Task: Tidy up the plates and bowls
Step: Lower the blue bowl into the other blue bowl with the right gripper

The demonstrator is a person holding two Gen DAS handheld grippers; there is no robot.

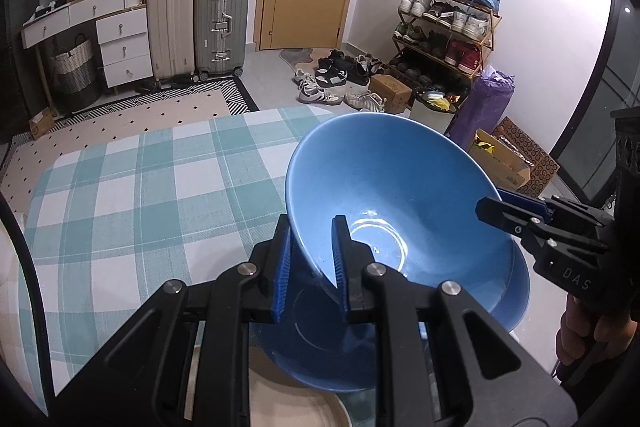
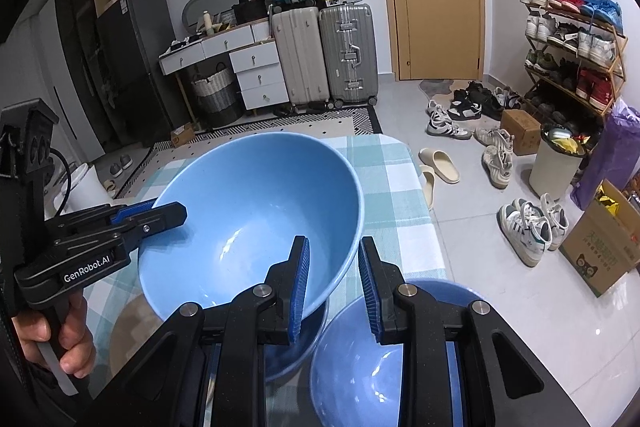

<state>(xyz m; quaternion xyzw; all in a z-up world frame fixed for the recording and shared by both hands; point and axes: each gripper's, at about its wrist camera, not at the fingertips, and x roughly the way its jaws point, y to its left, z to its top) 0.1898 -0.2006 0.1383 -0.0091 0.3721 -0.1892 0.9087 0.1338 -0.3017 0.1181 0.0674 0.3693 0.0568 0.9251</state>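
A table under a teal-checked cloth [image 1: 132,187] stands in a room with suitcases [image 1: 221,23] and a shoe rack [image 1: 448,27]. The left gripper [image 1: 308,259] pinches the tilted blue bowl's [image 1: 384,195] rim above a second bowl [image 1: 320,347]. The right gripper [image 2: 334,287] is parted, its left finger [image 2: 300,283] inside the rim; a third bowl [image 2: 360,367] sits below.

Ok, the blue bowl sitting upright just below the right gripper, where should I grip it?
Take the upright bowl by its rim, coming down from above with the right gripper, one finger inside, one outside: it sits mouth up, wall thin.
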